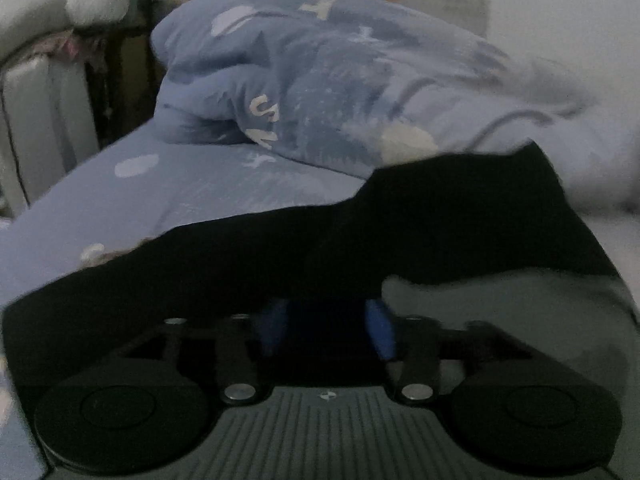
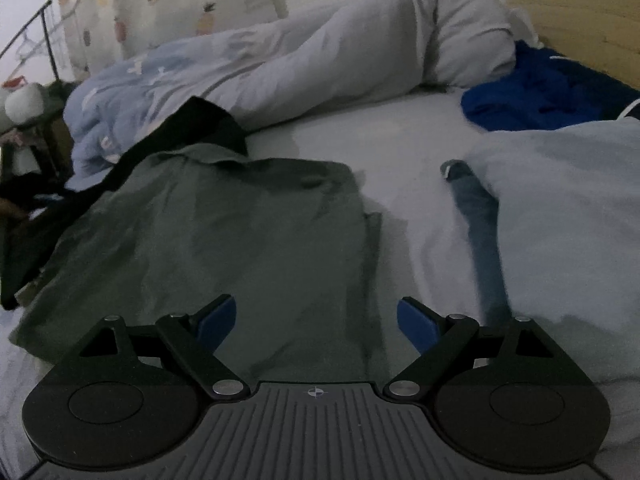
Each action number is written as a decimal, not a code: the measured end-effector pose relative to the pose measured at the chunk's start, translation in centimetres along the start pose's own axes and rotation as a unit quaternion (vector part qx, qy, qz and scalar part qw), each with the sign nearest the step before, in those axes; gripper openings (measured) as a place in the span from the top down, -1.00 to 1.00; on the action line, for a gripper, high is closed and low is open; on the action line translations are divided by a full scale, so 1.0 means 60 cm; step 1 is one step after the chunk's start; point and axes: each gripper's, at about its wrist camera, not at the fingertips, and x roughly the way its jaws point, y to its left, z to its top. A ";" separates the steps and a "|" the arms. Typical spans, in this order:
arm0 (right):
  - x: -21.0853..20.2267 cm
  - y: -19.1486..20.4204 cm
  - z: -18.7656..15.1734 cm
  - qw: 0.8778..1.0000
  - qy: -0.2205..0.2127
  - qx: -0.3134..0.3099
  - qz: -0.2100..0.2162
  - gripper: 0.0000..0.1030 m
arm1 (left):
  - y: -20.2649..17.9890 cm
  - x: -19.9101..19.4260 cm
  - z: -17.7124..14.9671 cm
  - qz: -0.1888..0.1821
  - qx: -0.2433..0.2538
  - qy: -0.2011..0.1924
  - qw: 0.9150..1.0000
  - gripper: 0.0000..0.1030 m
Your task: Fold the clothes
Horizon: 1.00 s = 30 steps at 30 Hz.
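A dark grey-green garment (image 2: 240,240) lies spread flat on the pale bed sheet (image 2: 380,136). My right gripper (image 2: 316,328) is open, hovering over its near right part and holding nothing. A black garment (image 1: 400,232) drapes over my left gripper (image 1: 328,328), whose blue fingers (image 1: 380,330) stand a little apart with black cloth between them; whether they pinch it I cannot tell. The black garment also shows in the right wrist view (image 2: 200,128), raised at the grey-green garment's far left corner. A strip of the grey-green garment shows in the left wrist view (image 1: 500,300).
A crumpled blue patterned duvet (image 1: 320,92) is heaped at the back. A light blue garment (image 2: 560,220) with a darker strap (image 2: 480,232) lies to the right. A bright blue cloth (image 2: 540,92) sits by the wooden headboard (image 2: 580,20). A white pillow (image 2: 440,40) lies behind.
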 end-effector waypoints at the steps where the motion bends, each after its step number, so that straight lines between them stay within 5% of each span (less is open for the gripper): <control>1: 0.003 -0.005 0.002 1.000 -0.004 0.001 -0.006 -0.74 | 0.006 -0.022 -0.017 -0.012 0.014 0.005 1.000 -0.13; 9: 0.092 -0.024 0.056 1.000 0.002 -0.007 0.001 -0.32 | 0.027 -0.095 -0.173 -0.111 0.041 0.126 0.985 -0.17; 13: 0.150 0.005 0.107 0.998 0.014 -0.047 0.034 -0.25 | 0.025 -0.092 -0.201 -0.112 0.013 0.128 0.985 -0.29; 17: 0.245 0.056 0.149 0.991 0.054 -0.107 0.061 0.18 | 0.025 -0.100 -0.193 -0.108 -0.003 0.131 0.985 -0.29; 20: 0.308 0.083 0.181 0.989 0.063 -0.094 0.097 0.44 | 0.032 -0.108 -0.199 -0.099 -0.006 0.138 0.985 -0.29; 24: 0.397 0.122 0.219 0.985 0.087 -0.050 0.142 0.47 | 0.049 -0.127 -0.215 -0.100 -0.026 0.145 0.984 -0.29; 26: 0.431 0.110 0.240 0.990 0.069 0.017 0.122 0.50 | 0.057 -0.137 -0.221 -0.096 -0.043 0.143 0.984 -0.29; 30: 0.399 0.071 0.249 0.991 -0.056 0.119 0.001 0.45 | 0.068 -0.150 -0.237 -0.103 -0.098 0.139 0.980 -0.31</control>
